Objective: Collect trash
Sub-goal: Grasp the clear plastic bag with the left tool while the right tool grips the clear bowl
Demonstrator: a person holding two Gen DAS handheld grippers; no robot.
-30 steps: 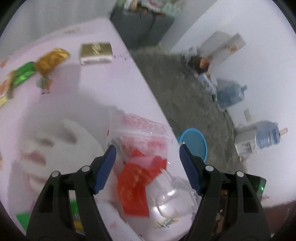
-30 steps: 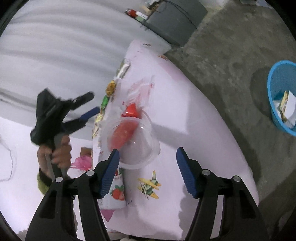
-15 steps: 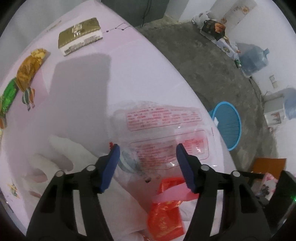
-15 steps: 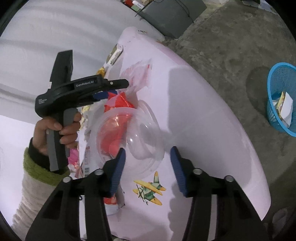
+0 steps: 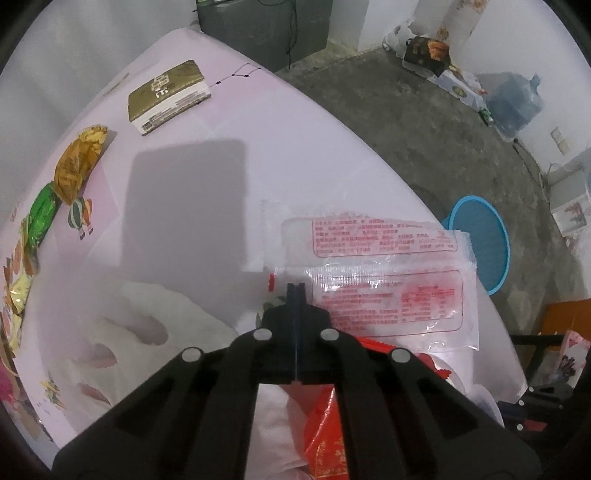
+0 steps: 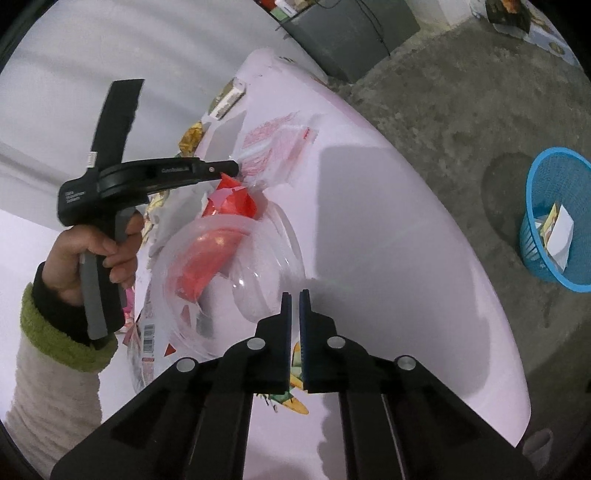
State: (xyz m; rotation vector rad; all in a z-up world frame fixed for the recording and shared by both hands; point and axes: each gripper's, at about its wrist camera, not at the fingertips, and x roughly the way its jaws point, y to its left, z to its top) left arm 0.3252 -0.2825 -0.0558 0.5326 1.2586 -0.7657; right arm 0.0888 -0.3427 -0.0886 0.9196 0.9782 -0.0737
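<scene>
A clear plastic wrapper [image 5: 388,280] with red print lies flat on the pink tablecloth [image 5: 295,140]. My left gripper [image 5: 296,286] is shut on its left edge, pointing steeply down. The right wrist view shows that gripper [image 6: 231,168] in a person's hand, its tip at the wrapper [image 6: 273,144]. A clear plastic bowl [image 6: 229,280] lies tilted over a red wrapper [image 6: 229,203]. My right gripper [image 6: 294,293] is shut on the bowl's near right rim. A blue basket [image 6: 557,218] with some trash stands on the floor to the right.
A gold box [image 5: 168,96], a golden snack wrapper [image 5: 77,166] and a green wrapper [image 5: 42,218] lie along the table's far left. A white crumpled bag [image 5: 155,332] sits left of my left gripper. The table edge drops to a concrete floor; a grey cabinet [image 5: 262,29] stands behind.
Both grippers went from open to shut. The left one tipped downward and came down onto the clear wrapper's edge. The right one closed in on the bowl's rim.
</scene>
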